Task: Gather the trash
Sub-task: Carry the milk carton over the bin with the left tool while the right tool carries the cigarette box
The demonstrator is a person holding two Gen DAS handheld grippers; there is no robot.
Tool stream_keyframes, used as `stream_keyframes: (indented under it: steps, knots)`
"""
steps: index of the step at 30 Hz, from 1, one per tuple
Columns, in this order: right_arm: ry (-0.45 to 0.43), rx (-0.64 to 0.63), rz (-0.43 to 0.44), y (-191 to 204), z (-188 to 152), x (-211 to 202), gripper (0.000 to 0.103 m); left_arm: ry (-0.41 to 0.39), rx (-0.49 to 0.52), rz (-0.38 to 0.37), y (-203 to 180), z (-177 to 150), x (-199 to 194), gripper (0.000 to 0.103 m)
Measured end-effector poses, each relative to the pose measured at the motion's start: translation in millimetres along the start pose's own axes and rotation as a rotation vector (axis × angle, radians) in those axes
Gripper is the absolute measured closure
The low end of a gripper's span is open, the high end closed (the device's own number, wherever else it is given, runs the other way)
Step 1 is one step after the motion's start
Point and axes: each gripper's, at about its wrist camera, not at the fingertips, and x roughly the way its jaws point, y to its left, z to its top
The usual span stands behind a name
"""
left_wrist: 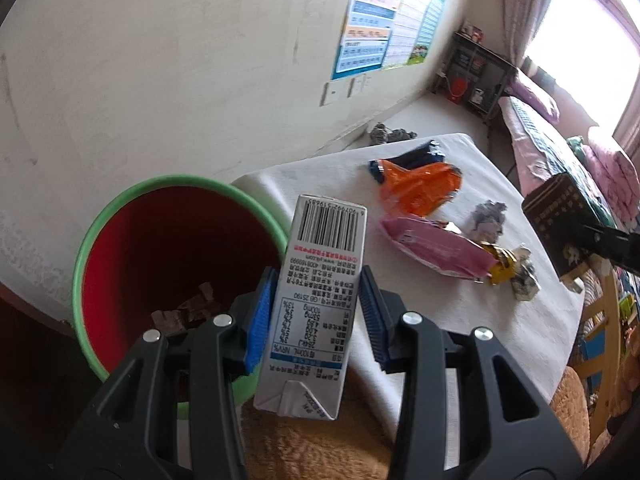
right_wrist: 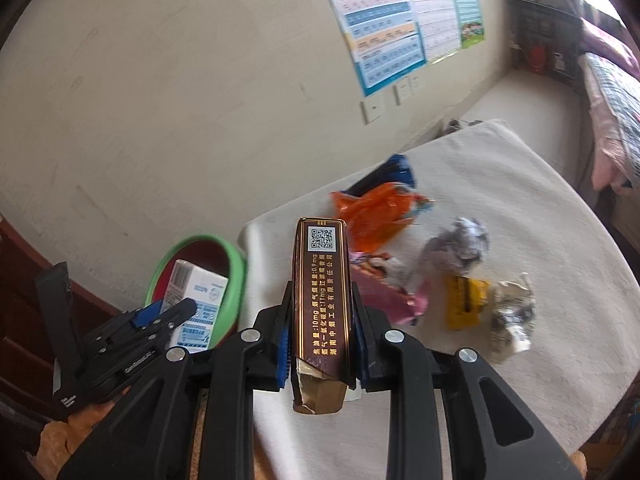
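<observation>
My left gripper [left_wrist: 316,280] is shut on a white milk carton [left_wrist: 316,300], barcode end up, held at the near rim of a red bucket with a green rim [left_wrist: 168,184]. In the right wrist view that carton [right_wrist: 196,300] hangs over the bucket [right_wrist: 236,272], with the left gripper [right_wrist: 168,312] around it. My right gripper [right_wrist: 320,300] is shut on a brown cigarette pack [right_wrist: 320,300] with gold print and a QR code, held above the table's near left part. The same pack [left_wrist: 560,224] shows at the right edge of the left wrist view.
A white-clothed table [right_wrist: 540,208] carries an orange wrapper [left_wrist: 420,192], a dark blue wrapper [left_wrist: 416,156], a pink packet [left_wrist: 436,252], crumpled grey paper [left_wrist: 488,220], a yellow scrap [left_wrist: 502,268] and a crumpled foil scrap [left_wrist: 524,284]. Brown scraps [left_wrist: 188,312] lie inside the bucket. A bed [left_wrist: 560,148] stands at far right.
</observation>
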Motion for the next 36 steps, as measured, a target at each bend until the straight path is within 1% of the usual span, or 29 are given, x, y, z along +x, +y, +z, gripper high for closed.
stream_keyframes:
  steps: [5,10,17,19,25,30,36]
  knots:
    - [0.033,-0.049,0.047,25,1,14,0.079,-0.013,-0.024,0.032,16,2,-3,0.063]
    - [0.067,-0.08,0.098,49,4,28,0.079,-0.001,-0.063,0.059,33,-1,0,0.063]
    - [0.163,-0.091,0.194,81,11,67,0.079,0.009,-0.1,0.106,54,-4,0,0.063]
    - [0.178,-0.087,0.218,88,12,75,0.079,0.004,-0.111,0.117,63,-3,-2,0.063]
    - [0.198,-0.122,0.247,114,19,95,0.079,-0.008,-0.153,0.142,85,-3,-8,0.063]
    - [0.204,-0.161,0.252,134,22,109,0.079,-0.016,-0.201,0.142,104,-1,-10,0.063]
    - [0.221,-0.174,0.261,153,24,124,0.079,-0.03,-0.215,0.157,113,5,-9,0.063]
